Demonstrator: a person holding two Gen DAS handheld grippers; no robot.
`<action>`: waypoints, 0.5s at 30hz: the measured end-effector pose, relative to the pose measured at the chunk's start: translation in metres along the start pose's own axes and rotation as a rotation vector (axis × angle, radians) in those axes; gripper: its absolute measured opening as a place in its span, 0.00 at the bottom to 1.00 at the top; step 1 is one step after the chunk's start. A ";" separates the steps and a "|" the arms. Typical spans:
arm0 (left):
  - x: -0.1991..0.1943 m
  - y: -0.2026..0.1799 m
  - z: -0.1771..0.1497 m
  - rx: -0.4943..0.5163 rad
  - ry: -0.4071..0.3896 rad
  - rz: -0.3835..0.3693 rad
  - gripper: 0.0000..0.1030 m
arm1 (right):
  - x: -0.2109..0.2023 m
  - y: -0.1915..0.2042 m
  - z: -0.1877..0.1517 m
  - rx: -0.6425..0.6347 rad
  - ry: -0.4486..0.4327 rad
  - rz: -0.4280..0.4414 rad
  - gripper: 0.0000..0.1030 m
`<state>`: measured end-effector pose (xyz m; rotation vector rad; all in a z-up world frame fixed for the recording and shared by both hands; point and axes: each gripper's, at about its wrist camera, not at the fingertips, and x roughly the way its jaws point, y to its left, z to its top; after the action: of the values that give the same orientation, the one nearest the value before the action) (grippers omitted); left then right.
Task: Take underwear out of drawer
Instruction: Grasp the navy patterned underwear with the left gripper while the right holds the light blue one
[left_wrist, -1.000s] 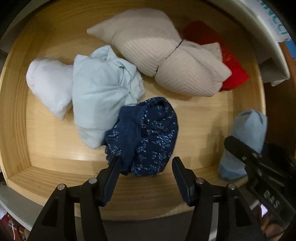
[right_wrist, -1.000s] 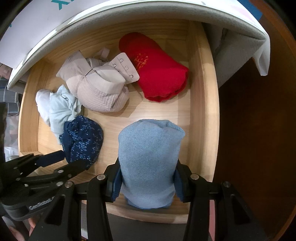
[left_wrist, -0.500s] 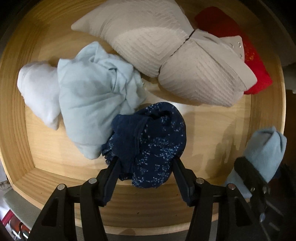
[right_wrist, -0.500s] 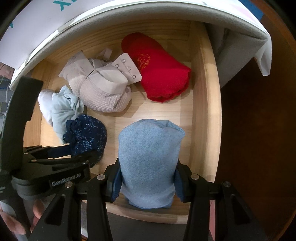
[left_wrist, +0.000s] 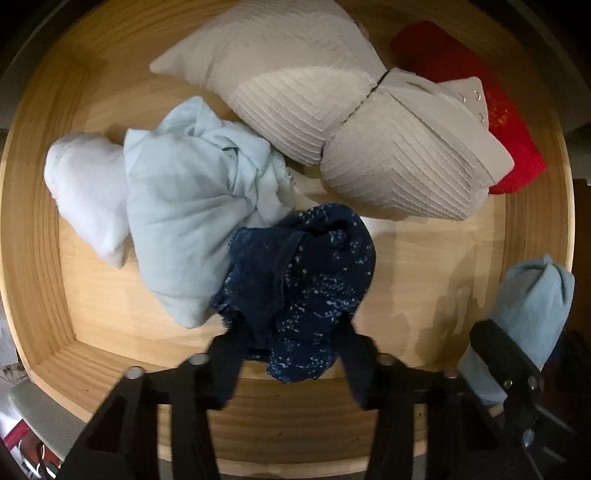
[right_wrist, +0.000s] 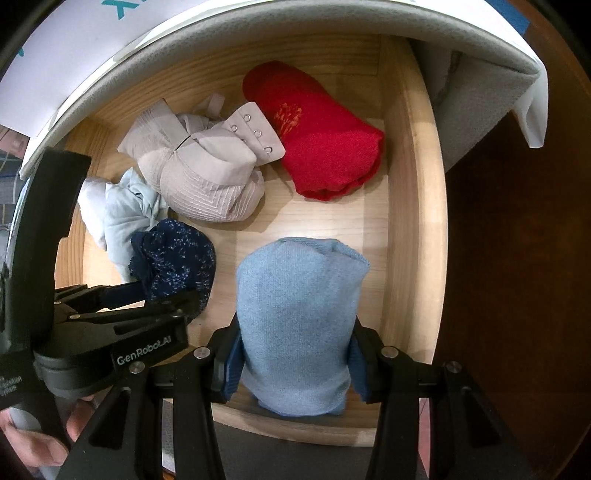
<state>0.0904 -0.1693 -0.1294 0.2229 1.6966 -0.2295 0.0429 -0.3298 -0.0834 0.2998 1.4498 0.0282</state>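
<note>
Left wrist view: left gripper (left_wrist: 286, 334) closing around the navy speckled underwear (left_wrist: 299, 284) at the drawer (left_wrist: 33, 236) front; its lace edge could drag the pale-blue garment (left_wrist: 184, 206) along. Right gripper (right_wrist: 295, 363) clamps a blue knit roll (right_wrist: 299, 325).

You're over a pale wood drawer (left_wrist: 424, 266), smooth with a slight sheen. Navy underwear (left_wrist: 303, 284) looks thin speckled cloth; beige bra (left_wrist: 332, 122) ribbed fabric with metal hooks; red roll (right_wrist: 325, 147) fuzzy knit; gripper bodies matt black plastic.
</note>
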 end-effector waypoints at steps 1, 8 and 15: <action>-0.001 0.001 0.000 -0.003 0.001 -0.014 0.32 | 0.000 0.000 0.000 0.000 0.000 -0.002 0.43; -0.014 0.022 -0.012 -0.016 -0.007 -0.070 0.22 | 0.001 0.006 0.002 -0.007 -0.001 -0.022 0.43; -0.025 0.026 -0.037 0.010 -0.035 -0.083 0.21 | 0.005 0.022 0.002 -0.031 -0.001 -0.048 0.43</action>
<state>0.0661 -0.1341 -0.1002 0.1550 1.6725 -0.3019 0.0485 -0.3079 -0.0829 0.2390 1.4536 0.0118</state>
